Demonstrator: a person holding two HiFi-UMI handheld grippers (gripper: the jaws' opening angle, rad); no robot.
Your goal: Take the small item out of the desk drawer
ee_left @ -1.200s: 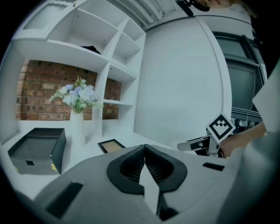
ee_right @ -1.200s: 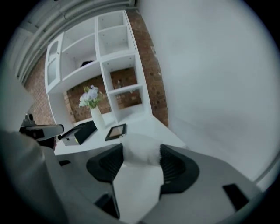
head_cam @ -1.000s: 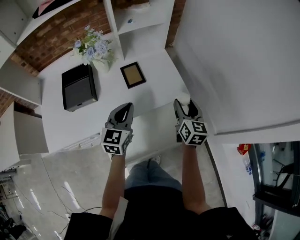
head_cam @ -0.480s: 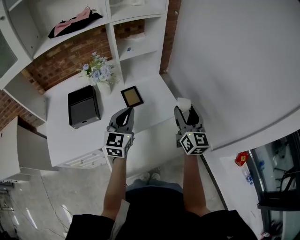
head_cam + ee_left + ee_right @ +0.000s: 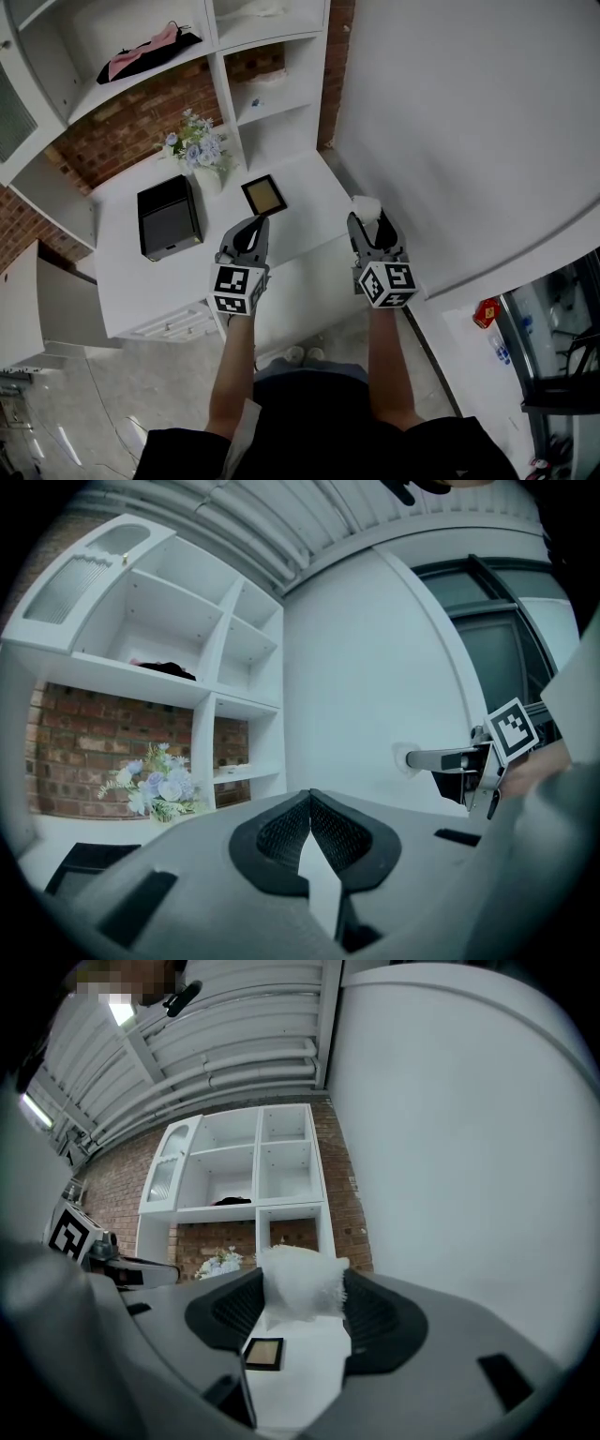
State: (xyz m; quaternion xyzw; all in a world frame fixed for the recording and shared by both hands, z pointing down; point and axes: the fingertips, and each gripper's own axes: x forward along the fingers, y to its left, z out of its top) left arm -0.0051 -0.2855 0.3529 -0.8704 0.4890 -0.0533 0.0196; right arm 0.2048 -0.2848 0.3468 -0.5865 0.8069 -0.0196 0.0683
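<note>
Right gripper [image 5: 302, 1314] is pinching the small white fluffy item [image 5: 300, 1283]. Both dark pads are pressing its sides, and the jaws are standing fairly wide around it. The item is sitting at the jaw tips, clear of any surface. In the head view it is showing just off the right front edge of the white desk [image 5: 309, 202], close to the white wall panel [image 5: 469, 122].

Right forearm [image 5: 384, 361] is reaching straight forward from the body. It is holding its gripper about level and aiming it toward the shelf unit [image 5: 272, 103], with the marker cube facing up at the head camera.

Left forearm [image 5: 230, 366] is running parallel to it. Left gripper [image 5: 309, 803] is also pointing level, its jaws pressed together at the tips with nothing between them. It is hovering over the desk's front edge, well apart from the right gripper.

On the desk are lying a black box [image 5: 169, 217] and a picture frame [image 5: 265, 194]. Flowers [image 5: 194, 148] are standing against the brick wall.
</note>
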